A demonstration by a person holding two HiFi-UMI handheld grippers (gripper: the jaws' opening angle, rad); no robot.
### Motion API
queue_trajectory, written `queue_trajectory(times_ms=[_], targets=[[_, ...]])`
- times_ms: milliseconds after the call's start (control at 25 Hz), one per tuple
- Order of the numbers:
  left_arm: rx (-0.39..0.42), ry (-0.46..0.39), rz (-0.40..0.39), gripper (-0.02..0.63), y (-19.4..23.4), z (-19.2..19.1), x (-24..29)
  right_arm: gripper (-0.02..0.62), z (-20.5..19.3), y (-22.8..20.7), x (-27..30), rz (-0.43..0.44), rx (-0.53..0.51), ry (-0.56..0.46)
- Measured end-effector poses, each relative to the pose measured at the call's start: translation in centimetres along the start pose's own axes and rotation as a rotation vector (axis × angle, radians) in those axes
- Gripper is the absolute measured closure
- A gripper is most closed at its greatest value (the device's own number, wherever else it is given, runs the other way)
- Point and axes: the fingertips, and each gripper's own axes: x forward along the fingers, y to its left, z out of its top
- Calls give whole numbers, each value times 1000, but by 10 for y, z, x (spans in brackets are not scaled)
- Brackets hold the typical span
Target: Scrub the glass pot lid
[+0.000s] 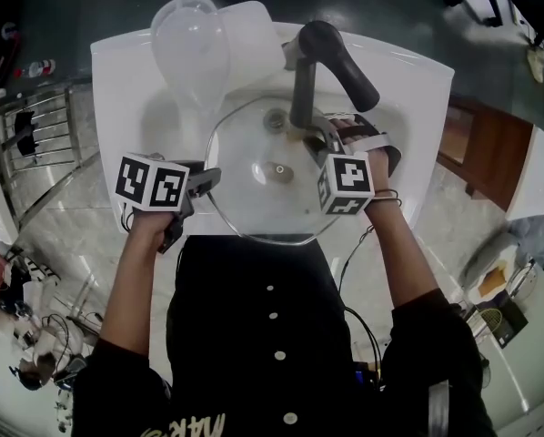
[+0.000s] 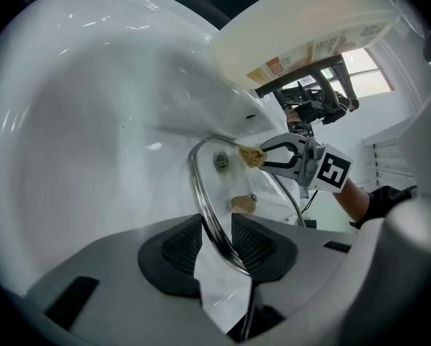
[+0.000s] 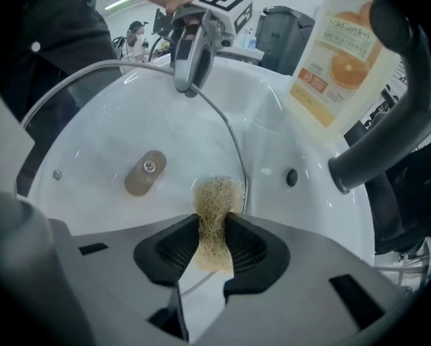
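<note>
over the sink (image 1: 408, 89), left fingers (image 2: 181, 245) clamp lid rim (image 2: 197, 193) — right fingers (image 3: 178, 247) pinch scrubber (image 3: 215, 200).

I'm seeing the glass lid (image 1: 272, 176) filling most of the sink basin (image 1: 117, 107), leaving only narrow room around its rim. The faucet (image 1: 336, 57) is arching over the far right, just beside my right gripper (image 3: 212, 240), barring passage there. A bottle (image 1: 249, 25) and a clear jug (image 1: 190, 44) are crowding the back rim. Near my left gripper (image 1: 208, 180), the front-left edge is lying open.
</note>
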Motion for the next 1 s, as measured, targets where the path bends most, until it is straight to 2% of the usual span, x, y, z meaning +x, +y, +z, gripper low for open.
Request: queue_trajectory(times_ms=[120,480,680,1000], targets=[[1,-1,1,460,1,0,0,469,27,-3,-1,-21,16,-61],[6,0,0,459,-1,-2,1,469,117,3,20,-45,-102,-193],[19,8,5,457,0,0,1,469,135,2,25,-48,-130,-207],[24,24,-4,456,-1,-1,1,471,131,14,24,-2,-241,-194]])
